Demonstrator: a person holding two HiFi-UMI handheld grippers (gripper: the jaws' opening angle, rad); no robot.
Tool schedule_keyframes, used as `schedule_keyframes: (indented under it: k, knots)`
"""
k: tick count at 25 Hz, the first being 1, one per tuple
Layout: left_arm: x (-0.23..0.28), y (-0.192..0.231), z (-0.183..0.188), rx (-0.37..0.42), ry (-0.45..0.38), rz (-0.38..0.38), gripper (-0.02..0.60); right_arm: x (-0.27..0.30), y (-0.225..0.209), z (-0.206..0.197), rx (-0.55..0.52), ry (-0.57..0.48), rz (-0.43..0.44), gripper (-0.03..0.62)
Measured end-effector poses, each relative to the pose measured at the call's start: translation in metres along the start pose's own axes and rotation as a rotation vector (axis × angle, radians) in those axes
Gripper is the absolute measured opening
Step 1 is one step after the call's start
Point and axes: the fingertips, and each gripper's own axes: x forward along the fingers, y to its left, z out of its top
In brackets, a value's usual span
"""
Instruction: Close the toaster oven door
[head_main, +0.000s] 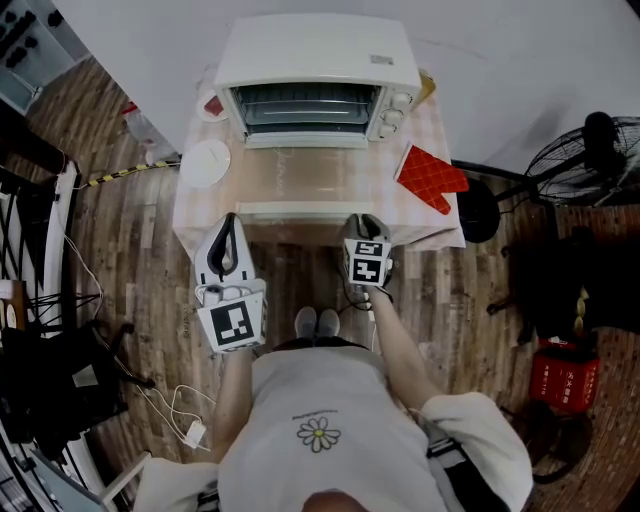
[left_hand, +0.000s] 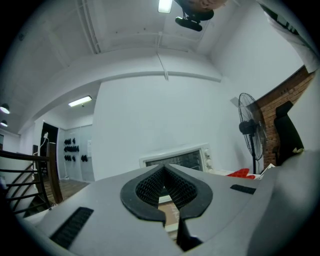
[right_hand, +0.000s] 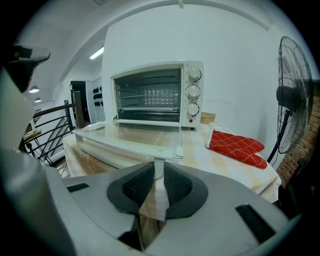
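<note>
A white toaster oven (head_main: 315, 50) stands at the back of the table, and its glass door (head_main: 310, 180) lies open flat towards me. My right gripper (head_main: 366, 222) is at the right end of the door's white handle (head_main: 300, 211). In the right gripper view the right gripper (right_hand: 158, 167) is shut on the handle's white end post, below the door (right_hand: 130, 137) and the oven (right_hand: 155, 92). My left gripper (head_main: 231, 222) hovers off the door's left front corner. Its fingertips meet with nothing between them in the left gripper view (left_hand: 164, 170), which points up towards the oven (left_hand: 177, 159).
A red oven mitt (head_main: 432, 180) (right_hand: 235, 145) lies on the table right of the door. A white plate (head_main: 206, 163) sits to its left. The checked tablecloth's front edge (head_main: 440, 235) is near my grippers. A standing fan (head_main: 590, 160) and a black stool (head_main: 478, 212) are at the right.
</note>
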Motion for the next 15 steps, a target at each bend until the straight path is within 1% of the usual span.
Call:
schedule_keyframes:
  k: [4,6,9,11,15]
  knots:
    - [0.0022,-0.0015,0.0052,-0.025,-0.017,-0.001,0.015,-0.0011,-0.0001,0.0017,-0.001,0.011,-0.005,0.061]
    - [0.0024,-0.0022,0.0036,-0.008,-0.017,-0.010,0.015,-0.0016,0.0001,0.0035,0.004,0.011,-0.005,0.061]
    - [0.0033,-0.0018,0.0059,-0.021,-0.022,-0.012,0.015,-0.0027,-0.0004,0.0064,-0.003,0.008,-0.003,0.061]
    - [0.0028,0.0004,0.0050,-0.006,-0.025,-0.017,0.015,-0.0034,-0.0002,0.0070,-0.012,0.011,-0.003,0.061]
    - [0.0025,0.0063,0.0102,-0.027,-0.037,0.001,0.015,-0.0051,-0.0003,0.0090,-0.009,0.009,-0.014,0.061]
